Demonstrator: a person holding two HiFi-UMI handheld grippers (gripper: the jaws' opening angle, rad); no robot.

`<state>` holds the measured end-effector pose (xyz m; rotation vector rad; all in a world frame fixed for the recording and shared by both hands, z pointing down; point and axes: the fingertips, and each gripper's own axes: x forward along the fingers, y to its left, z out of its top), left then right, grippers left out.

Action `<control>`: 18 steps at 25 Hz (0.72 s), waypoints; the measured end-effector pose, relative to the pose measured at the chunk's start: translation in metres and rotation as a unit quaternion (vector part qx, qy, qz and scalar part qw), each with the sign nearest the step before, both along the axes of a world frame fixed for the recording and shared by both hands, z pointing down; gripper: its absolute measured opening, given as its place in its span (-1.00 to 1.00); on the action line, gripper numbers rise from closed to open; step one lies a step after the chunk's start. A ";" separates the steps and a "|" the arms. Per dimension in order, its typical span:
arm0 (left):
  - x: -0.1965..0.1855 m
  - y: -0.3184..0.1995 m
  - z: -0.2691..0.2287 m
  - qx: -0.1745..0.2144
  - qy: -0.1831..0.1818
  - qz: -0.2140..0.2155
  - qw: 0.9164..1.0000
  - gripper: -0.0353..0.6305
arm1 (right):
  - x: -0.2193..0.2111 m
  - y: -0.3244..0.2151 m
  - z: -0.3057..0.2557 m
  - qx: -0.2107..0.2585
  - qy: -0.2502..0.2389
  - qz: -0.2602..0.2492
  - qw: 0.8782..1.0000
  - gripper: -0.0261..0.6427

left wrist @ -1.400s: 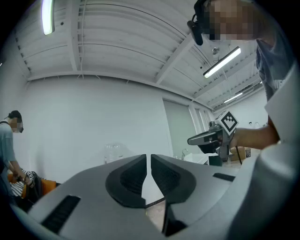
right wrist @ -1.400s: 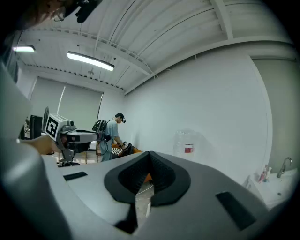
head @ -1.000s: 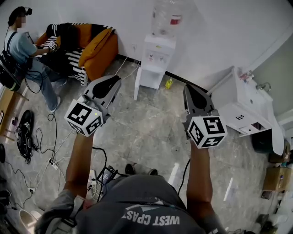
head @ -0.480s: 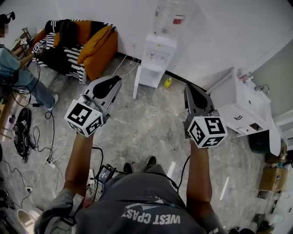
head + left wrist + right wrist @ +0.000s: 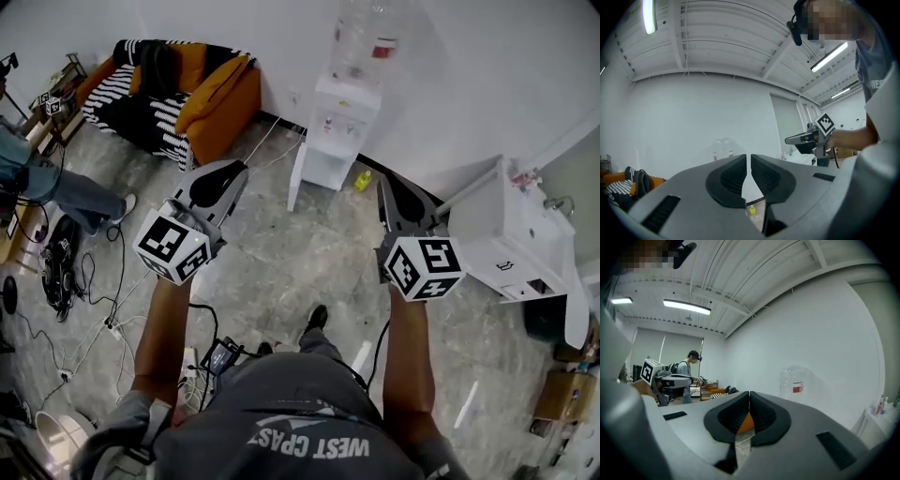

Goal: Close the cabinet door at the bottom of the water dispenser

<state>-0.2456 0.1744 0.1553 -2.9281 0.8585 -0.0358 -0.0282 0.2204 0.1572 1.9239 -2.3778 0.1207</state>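
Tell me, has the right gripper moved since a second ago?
Yes. The right gripper has come nearer the water dispenser: its tip is closer to the yellow bottle beside it.

White water dispenser [image 5: 334, 131] at far wall, bottom cabinet door [image 5: 296, 180] standing open at its left, small yellow bottle [image 5: 362, 180] just right; orange sofa [image 5: 211, 108] far left; left gripper [image 5: 229, 169] and right gripper [image 5: 386, 180] nearer, apart from the dispenser.

The boxy white water dispenser [image 5: 336, 127] carries a clear plastic bottle [image 5: 361, 33] with a red label. A small yellow bottle [image 5: 362, 180] stands out against the grey marbled stone floor [image 5: 281, 272]. The orange sofa [image 5: 225, 103] bears a black-and-white striped blanket [image 5: 108, 89]. The grey left gripper [image 5: 234, 169] and the grey right gripper [image 5: 384, 180] have cubes with black-and-white square markers.
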 end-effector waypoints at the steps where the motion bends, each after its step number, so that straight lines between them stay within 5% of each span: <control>1: 0.004 -0.005 -0.001 0.001 -0.003 -0.006 1.000 -0.76 | 0.005 -0.008 0.000 0.001 -0.003 -0.005 1.000 -0.84; 18: 0.078 -0.066 -0.003 0.002 -0.030 -0.092 0.995 -0.76 | 0.091 -0.114 0.009 0.005 -0.031 -0.085 0.996 -0.84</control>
